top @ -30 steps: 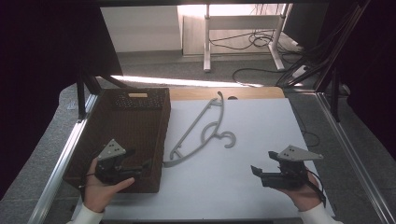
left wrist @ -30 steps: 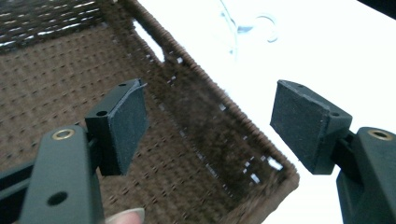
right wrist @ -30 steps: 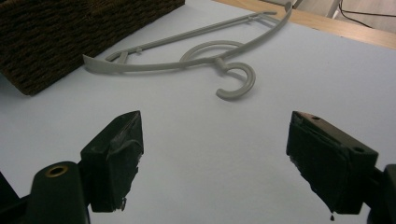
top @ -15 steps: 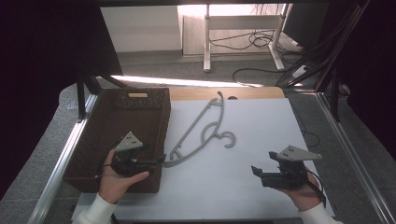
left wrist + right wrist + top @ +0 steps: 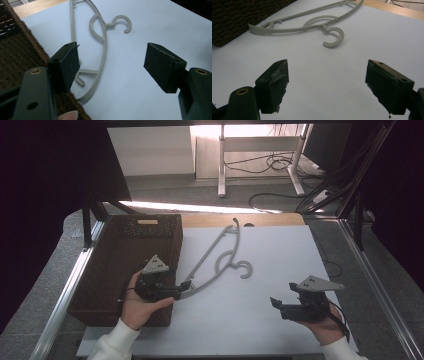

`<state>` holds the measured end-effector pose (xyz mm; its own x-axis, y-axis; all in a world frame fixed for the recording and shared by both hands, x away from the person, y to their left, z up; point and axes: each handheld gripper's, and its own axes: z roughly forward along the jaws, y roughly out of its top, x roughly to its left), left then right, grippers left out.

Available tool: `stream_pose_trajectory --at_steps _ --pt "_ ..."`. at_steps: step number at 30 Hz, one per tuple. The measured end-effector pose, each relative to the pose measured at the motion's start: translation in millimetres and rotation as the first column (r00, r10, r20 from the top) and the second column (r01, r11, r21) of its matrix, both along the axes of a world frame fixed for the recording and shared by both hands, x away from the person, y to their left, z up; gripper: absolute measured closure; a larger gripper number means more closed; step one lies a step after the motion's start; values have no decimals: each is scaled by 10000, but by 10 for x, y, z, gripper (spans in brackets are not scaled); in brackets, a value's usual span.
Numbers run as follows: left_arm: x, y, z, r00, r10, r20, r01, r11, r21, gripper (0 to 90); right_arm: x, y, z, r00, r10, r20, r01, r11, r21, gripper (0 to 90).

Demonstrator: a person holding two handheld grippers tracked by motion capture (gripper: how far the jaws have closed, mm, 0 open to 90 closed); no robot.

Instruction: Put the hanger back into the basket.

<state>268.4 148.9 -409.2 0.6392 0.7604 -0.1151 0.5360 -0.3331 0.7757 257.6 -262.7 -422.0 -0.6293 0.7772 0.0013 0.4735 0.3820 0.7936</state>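
Left gripper view shows the left gripper (image 5: 112, 67) with jaws spread, empty, the near end of the grey hanger (image 5: 101, 50) just ahead between them, beside the basket (image 5: 22, 57). Nothing is grasped yet. Well apart, the right gripper (image 5: 282, 304) rests released on the table (image 5: 280, 255).

Grey plastic coat hanger (image 5: 101, 47): far arm tip cut off by top edge in left gripper view; near end tucked behind left gripper's black foam pad (image 5: 68, 63), beside dark woven wicker basket (image 5: 22, 47)
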Motion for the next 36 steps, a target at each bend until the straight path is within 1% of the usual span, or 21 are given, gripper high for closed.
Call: stream_pose_trajectory --at_steps 1,2,10,14,21,24,28,29,31,33,36 --pt "0 0 0 10000 0 0 0 10000 0 283 1 -3 -3 10000 5 3 -5 10000 -15 191" --pt "32 -57 -3 10000 -62 -39 62 10000 9 285 1 -3 -4 10000 -9 -5 9 10000 -16 191" --pt "155 -246 -28 9993 -313 -188 316 9994 162 289 9 -11 -17 10000 -28 -48 28 10000 -24 191" --pt "191 -301 -51 9989 -396 -260 404 9988 294 289 12 -20 -26 10000 -42 -83 42 10000 -45 191" --pt "248 -377 -80 9984 -414 -373 426 9986 308 292 26 -32 -43 9999 -88 -141 87 9999 -64 191" --pt "281 -448 -90 9976 -579 -387 592 9977 335 289 27 -27 -48 9999 -52 -161 50 9999 -88 191" --pt "290 -511 -76 9971 -669 -376 683 9969 384 291 29 -22 -50 9998 -26 -190 24 10000 -92 191" --pt "294 -532 -74 9968 -691 -397 705 9969 353 292 29 -22 -51 9998 -26 -193 24 10000 -93 191" --pt "312 -606 -67 9956 -806 -478 827 9957 429 292 30 -23 -53 9998 -24 -196 22 9999 -101 191" --pt "321 -632 -68 9952 -842 -507 865 9952 452 291 30 -25 -54 9998 -39 -206 36 9999 -119 191" --pt "376 -731 -91 9943 -870 -617 901 9947 490 290 31 -26 -56 9997 -54 -220 52 9999 -113 191"
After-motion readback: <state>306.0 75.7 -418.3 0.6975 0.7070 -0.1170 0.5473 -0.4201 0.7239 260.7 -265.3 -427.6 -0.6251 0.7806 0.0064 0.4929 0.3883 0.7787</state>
